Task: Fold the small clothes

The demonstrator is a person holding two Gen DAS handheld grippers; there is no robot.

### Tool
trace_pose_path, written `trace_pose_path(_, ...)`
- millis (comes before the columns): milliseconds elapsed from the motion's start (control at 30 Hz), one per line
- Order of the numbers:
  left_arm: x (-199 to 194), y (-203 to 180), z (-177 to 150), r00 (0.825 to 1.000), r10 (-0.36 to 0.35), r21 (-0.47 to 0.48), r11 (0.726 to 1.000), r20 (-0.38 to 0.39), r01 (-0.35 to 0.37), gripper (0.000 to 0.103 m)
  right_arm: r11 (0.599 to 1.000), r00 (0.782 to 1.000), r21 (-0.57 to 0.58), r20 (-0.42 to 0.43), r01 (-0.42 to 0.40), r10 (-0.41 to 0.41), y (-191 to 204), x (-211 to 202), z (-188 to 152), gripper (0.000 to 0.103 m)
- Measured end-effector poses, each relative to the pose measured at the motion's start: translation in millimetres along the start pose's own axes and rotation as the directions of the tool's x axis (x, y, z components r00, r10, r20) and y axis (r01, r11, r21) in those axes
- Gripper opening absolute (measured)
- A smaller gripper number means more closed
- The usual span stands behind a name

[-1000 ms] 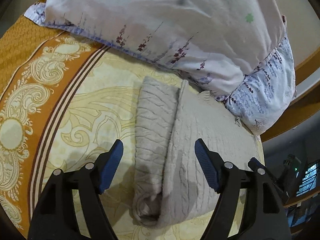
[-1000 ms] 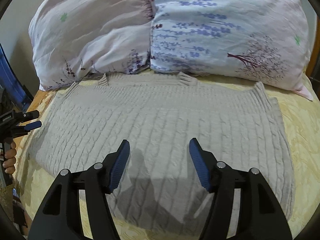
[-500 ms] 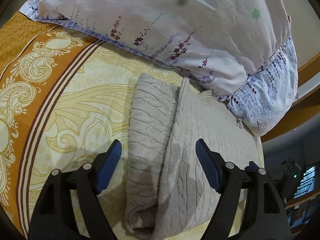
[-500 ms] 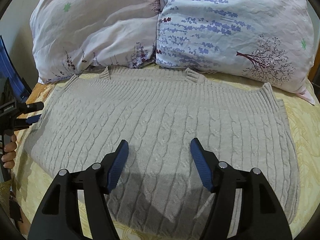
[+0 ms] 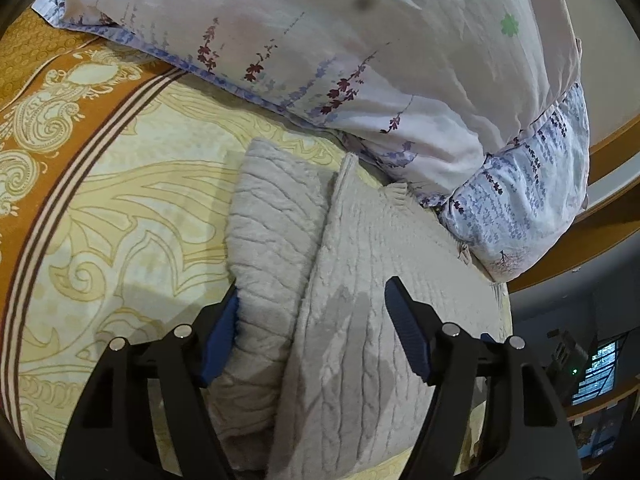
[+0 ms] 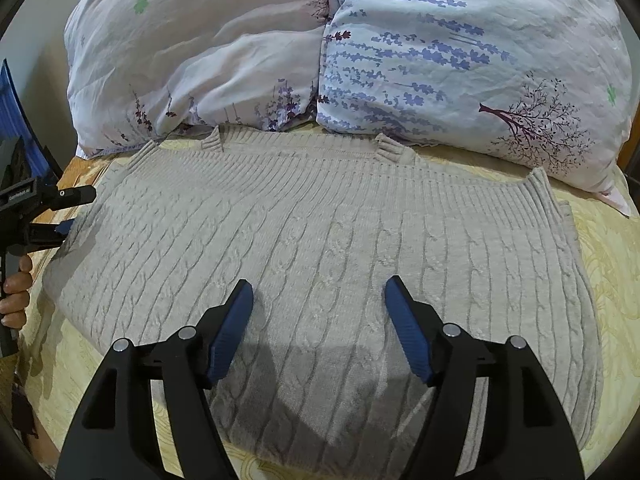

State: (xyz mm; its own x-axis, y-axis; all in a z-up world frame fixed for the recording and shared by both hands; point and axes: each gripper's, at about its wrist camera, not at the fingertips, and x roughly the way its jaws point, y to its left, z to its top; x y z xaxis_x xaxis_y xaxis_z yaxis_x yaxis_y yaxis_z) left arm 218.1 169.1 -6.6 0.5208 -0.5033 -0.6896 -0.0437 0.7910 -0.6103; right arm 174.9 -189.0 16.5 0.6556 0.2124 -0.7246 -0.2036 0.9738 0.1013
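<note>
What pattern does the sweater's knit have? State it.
Pale grey-beige sweater, cable knit with a ribbed edge; clearest in the right wrist view.

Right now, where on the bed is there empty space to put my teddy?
The biggest bare patch is the yellow bedspread left of the grey sweater, bordered by the orange stripe and the pillows. A thinner strip lies right of the sweater. The middle is crowded: the sweater touches the pillows, and both open grippers, left and right, are over it.
</note>
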Motion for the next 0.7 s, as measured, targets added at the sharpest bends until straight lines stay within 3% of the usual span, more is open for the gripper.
trace_pose_path(133, 4.6, -6.2, -1.5, 1.000, 0.002, 0.007, 1.000, -0.006, -0.002, 0.065, 1.000, 1.000, -0.001, 0.000, -0.005, 0.005, -0.8, 0.4, 0.1, 0.071)
trace_pose_path(267, 9.8, -8.4, -2.2, 1.000, -0.001, -0.008, 1.000, -0.014, 0.001, 0.052, 1.000, 1.000, -0.004, 0.004, -0.007, 0.007, -1.3, 0.1, -0.8, 0.071)
trace_pose_path(433, 12.2, -9.7, -1.5, 1.000, 0.007, -0.025, 1.000, -0.015, -0.008, 0.047, 1.000, 1.000, -0.002, 0.006, -0.012, 0.012, -1.4, -0.7, -1.8, 0.071)
trace_pose_path(567, 14.6, -8.1, -1.0, 1.000, 0.002, -0.043, 0.999, -0.028, -0.003, 0.033, 1.000, 1.000, 0.002, 0.008, -0.017, 0.017, -2.1, -1.8, -2.0, 0.071)
trace_pose_path(700, 15.3, -7.5, -1.1, 1.000, -0.008, -0.064, 0.998, -0.030, 0.006, 0.031, 1.000, 1.000, 0.007, 0.008, -0.021, 0.021, -2.5, -3.3, -2.4, 0.071)
